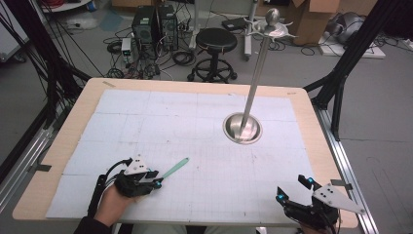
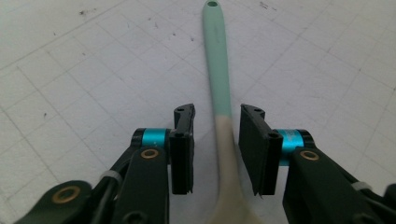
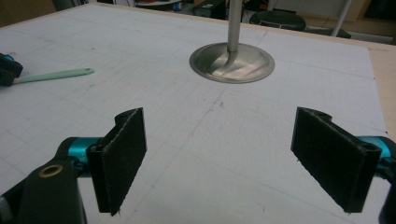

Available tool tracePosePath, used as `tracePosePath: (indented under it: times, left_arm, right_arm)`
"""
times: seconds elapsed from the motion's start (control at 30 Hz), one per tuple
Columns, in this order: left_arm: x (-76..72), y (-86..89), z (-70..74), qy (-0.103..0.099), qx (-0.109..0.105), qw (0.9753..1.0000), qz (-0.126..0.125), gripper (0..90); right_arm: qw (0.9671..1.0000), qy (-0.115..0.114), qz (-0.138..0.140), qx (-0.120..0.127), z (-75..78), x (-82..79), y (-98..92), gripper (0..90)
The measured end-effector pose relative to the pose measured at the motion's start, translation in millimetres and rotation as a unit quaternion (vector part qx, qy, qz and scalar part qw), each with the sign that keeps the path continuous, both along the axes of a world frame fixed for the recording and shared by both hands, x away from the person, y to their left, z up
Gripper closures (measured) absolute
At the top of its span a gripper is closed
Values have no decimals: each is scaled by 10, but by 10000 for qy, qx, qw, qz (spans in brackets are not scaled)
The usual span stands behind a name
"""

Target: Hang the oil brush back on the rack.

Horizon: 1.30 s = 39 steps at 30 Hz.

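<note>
Left gripper [image 2: 215, 140]: low on the tabletop [image 1: 204, 195] at near left, jaws apart, 1 on each side of the spoon, gaps showing on both sides, so no squeeze yet.
Spoon [image 2: 219, 84]: flat on the tabletop, mint handle pointing away toward the stand, pale bowl end under the gripper.
Handling: looks light, stiff and smooth, likely slippery; thin and lying flat, so it could skid or twist as the jaws close.
Hold: right here on the neck, where mint meets cream, jaws square across the narrow shaft.
Stand [image 1: 242, 127]: steel pole on a round base, centre-right, well apart from the spoon.
Right gripper [image 1: 293, 188]: near right corner, jaws wide apart, nothing between them.
</note>
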<state>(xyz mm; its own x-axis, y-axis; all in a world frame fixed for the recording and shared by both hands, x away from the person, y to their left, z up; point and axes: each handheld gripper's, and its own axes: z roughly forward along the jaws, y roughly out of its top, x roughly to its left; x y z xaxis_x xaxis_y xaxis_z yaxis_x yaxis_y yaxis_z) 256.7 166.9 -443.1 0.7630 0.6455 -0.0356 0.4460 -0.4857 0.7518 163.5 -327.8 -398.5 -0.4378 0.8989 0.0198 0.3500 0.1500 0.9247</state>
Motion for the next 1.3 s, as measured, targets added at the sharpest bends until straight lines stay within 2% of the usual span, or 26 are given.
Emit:
tracePosePath:
  times: [0.03, 0.23, 0.33, 0.37, 0.7, 0.8, 0.87, 1.0, 1.03, 1.07, 1.1, 1.13, 1.17, 1.2, 1.23, 1.3]
  left_arm:
    - [-3, -8, 4, -44, 78, 10000, -28, 697]
    - [-27, -56, 13, -28, 144, 9999, -81, 805]
    - [-19, -49, 13, 3, 126, 9999, -74, 807]
    - [-10, -46, 13, 93, 60, 9999, -23, 809]
    - [-7, -51, 16, 110, 69, 9999, 15, 816]
    - [4, -54, 29, 170, 59, 9998, 68, 818]
    - [6, -53, 32, 130, 60, 9998, 104, 818]
    - [19, -10, 73, 105, -231, 9994, 231, 819]
    - [8, 14, 103, 2, -437, 9986, 284, 819]
    - [4, 31, 120, -100, -521, 9983, 256, 819]
    - [4, 31, 120, -100, -521, 9983, 256, 819]
    - [-10, 57, 158, -232, -743, 9965, 317, 819]
    - [-16, 73, 180, -288, -863, 9953, 338, 819]
    - [-16, 73, 180, -288, -863, 9953, 338, 819]
    - [-26, 94, 215, -375, -1057, 9930, 369, 819]
    - [-44, 113, 254, -487, -1232, 9904, 389, 819]
  right_arm:
    - [10000, 3, -7, 3, 0, 1, 0, 166]
    - [10000, 28, 5, -16, -4, 4, 2, 167]
    - [10000, 26, 7, -14, -4, 6, 6, 167]
    - [10000, 35, 7, -9, -4, 6, 7, 166]
    - [10000, 47, -1, 5, -5, 7, 15, 167]
    - [10000, 39, 3, -6, -5, 7, 12, 167]
    - [10000, 41, 4, -5, -5, 7, 12, 167]
    - [10000, 43, 22, -6, -6, 7, 11, 167]
    - [10000, 42, 26, -4, -6, 7, 12, 167]
    - [10000, 29, 37, -10, -5, 9, 12, 167]
    - [10000, 34, 42, -8, -4, 7, 15, 166]
    - [10000, 29, 53, -6, -3, 5, 16, 167]
    - [10000, 3, 62, 52, -1, 3, 20, 166]
    - [9999, -17, 80, 103, 3, 1, 26, 166]
    - [9999, -41, 103, 102, 8, 0, 31, 166]
    - [9998, -88, 150, 108, 14, 8, 48, 163]
